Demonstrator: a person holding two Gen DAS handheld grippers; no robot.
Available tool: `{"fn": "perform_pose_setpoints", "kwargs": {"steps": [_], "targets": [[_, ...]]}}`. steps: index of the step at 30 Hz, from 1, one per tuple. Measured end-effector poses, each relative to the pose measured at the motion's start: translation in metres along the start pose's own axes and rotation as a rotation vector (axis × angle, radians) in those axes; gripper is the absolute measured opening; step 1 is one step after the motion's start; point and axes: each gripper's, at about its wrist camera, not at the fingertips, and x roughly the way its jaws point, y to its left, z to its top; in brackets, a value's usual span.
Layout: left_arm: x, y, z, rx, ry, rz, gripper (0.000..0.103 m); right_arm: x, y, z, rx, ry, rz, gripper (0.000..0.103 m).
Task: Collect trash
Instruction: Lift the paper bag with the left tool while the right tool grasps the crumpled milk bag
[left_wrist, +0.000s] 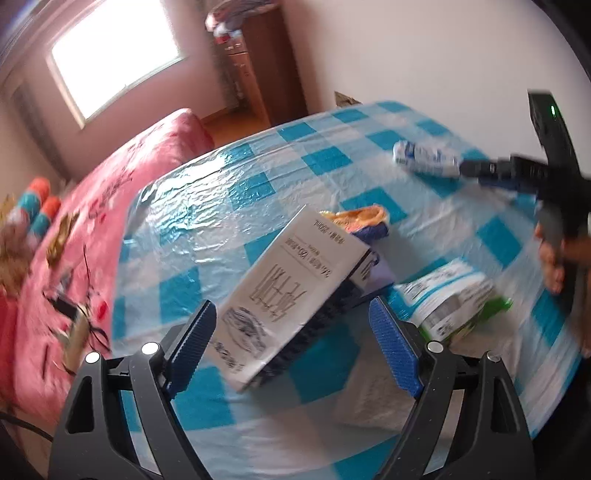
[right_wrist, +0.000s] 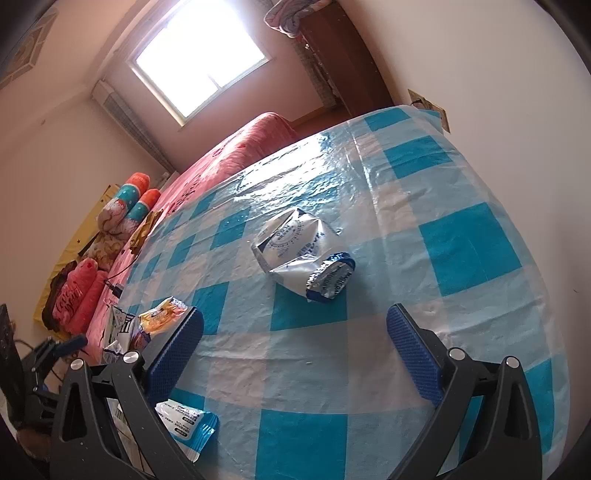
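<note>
- The left gripper (left_wrist: 291, 332) has its jaws spread wide, and a white carton (left_wrist: 291, 288) stands tilted between them; whether the blue pads touch it I cannot tell.
- Behind the carton lies an orange snack bag (left_wrist: 360, 218), and to its right a white and green packet (left_wrist: 450, 299).
- The right gripper (right_wrist: 295, 350) also has its jaws spread, holding nothing.
- A crumpled white and blue wrapper (right_wrist: 299, 247) lies on the checked surface (right_wrist: 469, 251) just ahead of it.
- A pink bed (right_wrist: 236, 155) stands beside the surface.
</note>
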Motion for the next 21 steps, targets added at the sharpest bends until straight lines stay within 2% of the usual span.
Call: {"fn": "perform_pose_setpoints", "kwargs": {"steps": [9,15,21], "targets": [[0.023,0.004,0.003,0.119,0.056,-0.051,0.085,0.011,0.004,0.015,-0.04,-0.011,-0.066,0.098],[0.036,0.012,0.008,0.089,0.054,-0.092,0.085,0.026,0.009,0.027,-0.097,0.013,-0.132,0.098],[0.044,0.021,0.014,0.053,0.04,-0.128,0.085,0.045,0.027,0.033,-0.226,0.051,-0.207,0.098]]}}
